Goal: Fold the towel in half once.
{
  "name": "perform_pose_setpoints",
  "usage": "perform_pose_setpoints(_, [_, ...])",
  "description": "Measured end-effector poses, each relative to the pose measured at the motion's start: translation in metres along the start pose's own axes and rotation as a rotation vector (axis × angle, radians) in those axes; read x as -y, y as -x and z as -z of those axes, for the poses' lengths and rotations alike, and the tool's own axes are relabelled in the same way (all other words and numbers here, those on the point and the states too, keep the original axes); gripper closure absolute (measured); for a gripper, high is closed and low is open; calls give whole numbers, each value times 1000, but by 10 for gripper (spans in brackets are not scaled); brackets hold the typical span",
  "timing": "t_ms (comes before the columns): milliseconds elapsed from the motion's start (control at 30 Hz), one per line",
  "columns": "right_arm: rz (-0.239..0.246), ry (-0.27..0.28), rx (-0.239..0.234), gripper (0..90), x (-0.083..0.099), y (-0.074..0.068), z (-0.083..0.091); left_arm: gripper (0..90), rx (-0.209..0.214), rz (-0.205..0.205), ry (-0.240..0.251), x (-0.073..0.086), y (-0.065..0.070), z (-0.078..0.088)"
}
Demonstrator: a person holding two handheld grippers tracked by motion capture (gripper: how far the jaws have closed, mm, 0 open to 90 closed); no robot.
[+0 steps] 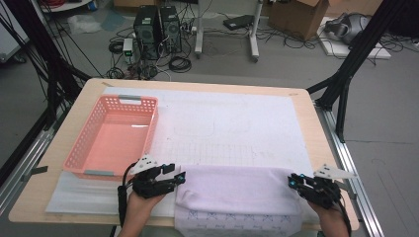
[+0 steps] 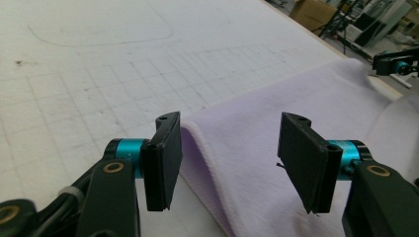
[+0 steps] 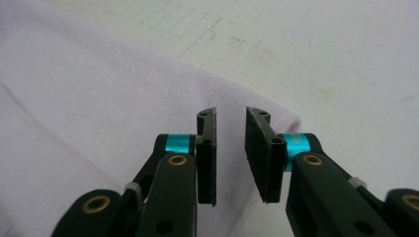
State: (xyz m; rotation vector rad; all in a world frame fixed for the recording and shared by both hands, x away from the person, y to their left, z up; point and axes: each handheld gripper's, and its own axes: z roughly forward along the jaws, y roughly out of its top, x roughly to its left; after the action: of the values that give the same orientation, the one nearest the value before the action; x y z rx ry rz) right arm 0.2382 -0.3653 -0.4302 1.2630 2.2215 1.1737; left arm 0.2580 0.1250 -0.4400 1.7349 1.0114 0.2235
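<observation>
- Left gripper view: the left gripper (image 2: 227,163) is seen with jaws wide apart and nothing held; the folded edge of the lilac towel (image 2: 276,128) lies just beyond them.
- The right gripper (image 3: 231,153) has a narrow gap between its jaws, and no cloth is pinched there.
- One fold is judged done; the towel (image 1: 237,190) lies released at the near edge of the table (image 1: 306,106).
- The pink basket (image 1: 84,140) beside the towel is empty, so further folding and putting away probably remain.
</observation>
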Motion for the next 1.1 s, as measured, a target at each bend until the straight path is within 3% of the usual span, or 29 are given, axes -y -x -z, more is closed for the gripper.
perform_pose_setpoints(133, [32, -75, 59, 798, 0, 7, -24, 412, -43, 5, -52, 1, -5, -16])
perform_pose_setpoints(200, [2, -47, 84, 824, 3, 13, -21, 410, -53, 8, -73, 3, -6, -20])
perform_pose_setpoints(267, [14, -49, 130, 819, 4, 14, -17, 410, -51, 8, -87, 3, -6, -21])
perform_pose_setpoints(400, [-57, -19, 78, 653, 7, 17, -7, 414, -64, 29, -121, 3, -8, -23])
perform_pose_setpoints(467, [-70, -14, 62, 554, 8, 16, -3, 406, -61, 16, -135, 3, -5, -24])
perform_pose_setpoints(533, [-46, -35, 81, 446, 9, 13, -4, 391, -50, -9, -146, 3, -3, -26])
perform_pose_setpoints(600, [-2, -38, 62, 361, 11, 10, -9, 419, -19, -23, -154, 3, -1, -27])
perform_pose_setpoints(633, [7, -36, 57, 336, 11, 9, -11, 449, -25, -46, -163, 3, 1, -28])
perform_pose_setpoints(733, [31, -65, 69, 273, 11, 1, -21, 502, -49, -57, -166, 3, 3, -28])
perform_pose_setpoints(833, [26, -85, 89, 313, 8, -3, -21, 618, -86, -86, -175, 4, 7, -29])
perform_pose_setpoints(900, [32, -90, 84, 439, 7, -4, -20, 719, -70, -93, -182, 4, 7, -30])
perform_pose_setpoints(967, [32, -97, 63, 550, 6, -6, -18, 769, -40, -72, -189, 4, 7, -30])
perform_pose_setpoints(1000, [30, -100, 55, 592, 6, -7, -18, 818, -35, -72, -193, 4, 8, -30])
perform_pose_setpoints(1100, [7, -94, 28, 715, 7, -6, -17, 833, -39, -48, -189, 5, 9, -31])
